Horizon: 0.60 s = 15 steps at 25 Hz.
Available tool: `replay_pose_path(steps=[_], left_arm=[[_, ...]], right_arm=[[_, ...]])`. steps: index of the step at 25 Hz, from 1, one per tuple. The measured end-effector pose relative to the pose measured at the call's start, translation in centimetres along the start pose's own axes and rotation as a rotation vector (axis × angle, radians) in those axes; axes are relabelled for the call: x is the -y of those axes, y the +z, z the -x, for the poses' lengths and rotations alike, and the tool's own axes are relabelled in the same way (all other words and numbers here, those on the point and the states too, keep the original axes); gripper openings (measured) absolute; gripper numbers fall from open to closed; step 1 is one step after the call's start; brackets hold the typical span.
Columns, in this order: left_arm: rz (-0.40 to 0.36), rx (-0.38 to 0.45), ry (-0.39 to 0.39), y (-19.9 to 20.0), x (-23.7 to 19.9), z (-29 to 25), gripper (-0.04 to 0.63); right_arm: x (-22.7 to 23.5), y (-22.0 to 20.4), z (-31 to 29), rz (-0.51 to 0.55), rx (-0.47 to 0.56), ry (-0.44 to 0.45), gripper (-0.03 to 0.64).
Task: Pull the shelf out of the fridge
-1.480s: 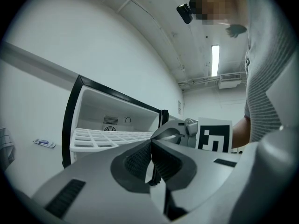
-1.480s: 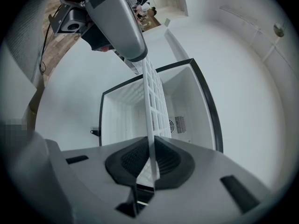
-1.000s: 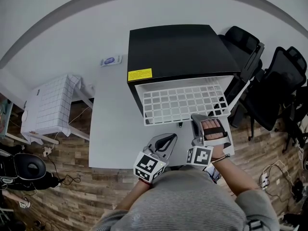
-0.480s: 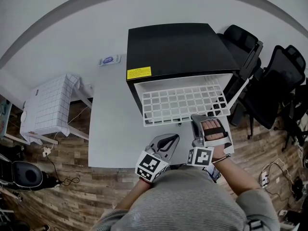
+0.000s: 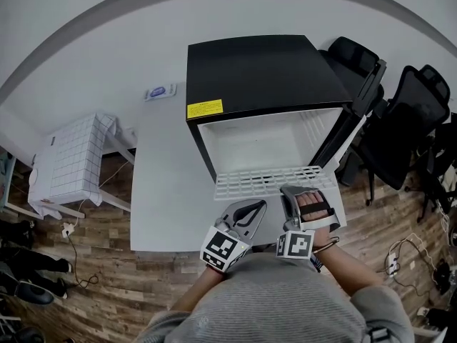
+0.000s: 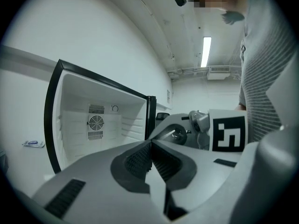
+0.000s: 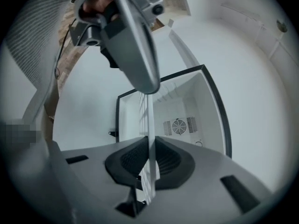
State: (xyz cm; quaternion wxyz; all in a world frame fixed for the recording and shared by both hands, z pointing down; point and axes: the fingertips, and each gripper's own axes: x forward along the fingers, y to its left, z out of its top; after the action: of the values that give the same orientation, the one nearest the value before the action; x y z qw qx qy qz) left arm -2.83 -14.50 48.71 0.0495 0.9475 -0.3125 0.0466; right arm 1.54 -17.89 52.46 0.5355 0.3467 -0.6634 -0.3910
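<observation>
You are holding the right gripper (image 5: pixel 291 191) at the near right edge of the shelf (image 5: pixel 268 181). In the right gripper view the white wire shelf (image 7: pixel 150 120) is running edge-on straight between the two dark pads (image 7: pixel 133 158). The pads are pressing on it from both sides, and the jaws are just beginning to ease apart with the shelf between them.

The shelf is sitting in front of the fridge (image 5: pixel 250 70), over the white table (image 5: pixel 164 191), with its far edge right at the bottom of the opening. From above you cannot tell whether that far edge is resting inside the cabinet. The fridge is standing on the table with its door (image 5: pixel 343 131) swung open to your right. Its white interior is showing, with a round fan vent (image 7: pixel 178 126) on the back wall. A yellow label (image 5: pixel 204 109) is stuck at the top front edge.

You are keeping the left gripper (image 5: pixel 246 206) just beside the right one, close to your body and near the shelf's front edge, touching nothing. In the left gripper view its jaws are pressed together with nothing between them, pointing toward the open fridge (image 6: pixel 98 120). The right gripper's marker cube (image 6: pixel 229 133) is showing off to the side.

A small packet (image 5: pixel 158 91) is lying on the table left of the fridge. Black chairs (image 5: pixel 414 120) are standing beyond the door.
</observation>
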Motion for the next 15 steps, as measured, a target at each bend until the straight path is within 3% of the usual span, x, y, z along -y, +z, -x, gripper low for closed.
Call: replay_pose_path(steps=[4,11,15], left_arm=[[-0.002,-0.004,-0.014,0.1,0.1,-0.3,0.011],[-0.016,0.017,-0.025,1.2,0.1,-0.9,0.011],[-0.018,0.028,-0.021,1.5,0.0,-0.7,0.011]], right_arm=[[-1.7,-1.0,0.0,-0.022,-0.020,0.037,0.035],[-0.5,-1.4,-0.2,-0.041,-0.014,0.043,0.035],[-0.4,-1.3,-0.7,-0.129,0.005,0.089,0.035]])
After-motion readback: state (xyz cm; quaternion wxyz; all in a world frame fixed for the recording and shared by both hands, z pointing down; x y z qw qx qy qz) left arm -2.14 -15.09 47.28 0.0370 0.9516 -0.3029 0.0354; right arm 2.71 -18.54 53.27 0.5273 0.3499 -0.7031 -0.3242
